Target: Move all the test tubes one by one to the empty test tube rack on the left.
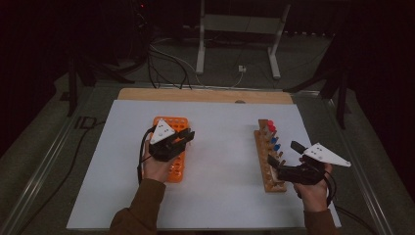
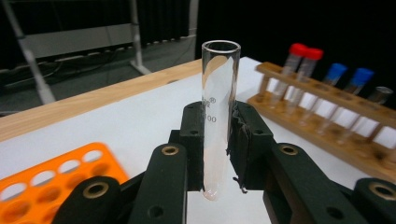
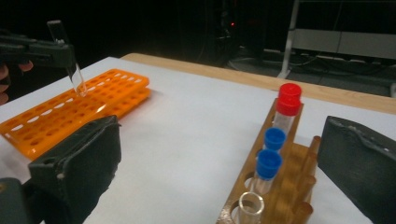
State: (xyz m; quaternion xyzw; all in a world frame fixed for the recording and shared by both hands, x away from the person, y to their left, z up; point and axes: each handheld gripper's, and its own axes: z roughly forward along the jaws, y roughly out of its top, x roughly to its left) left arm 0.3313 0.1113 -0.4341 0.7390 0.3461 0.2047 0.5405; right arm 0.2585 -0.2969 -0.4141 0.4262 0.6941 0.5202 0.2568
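My left gripper (image 2: 219, 140) is shut on a clear, uncapped glass test tube (image 2: 218, 116), which stands upright between the pads. In the high view the left gripper (image 1: 188, 136) hovers over the orange rack (image 1: 171, 122). The right gripper view shows the tube (image 3: 74, 74) tilted just above the orange rack (image 3: 79, 109). My right gripper (image 3: 224, 158) is open, with nothing between its pads, beside the near end of the wooden rack (image 3: 289, 186). That rack holds two red-capped tubes (image 3: 289, 98), two blue-capped tubes (image 3: 271, 151) and an open glass tube (image 3: 251, 207).
A white sheet (image 1: 220, 147) covers the table, with a bare wooden strip (image 1: 205, 95) along its far edge. The wooden rack (image 1: 266, 161) stands right of centre. Behind the table are a white metal stand (image 1: 240, 29) and cables on the floor.
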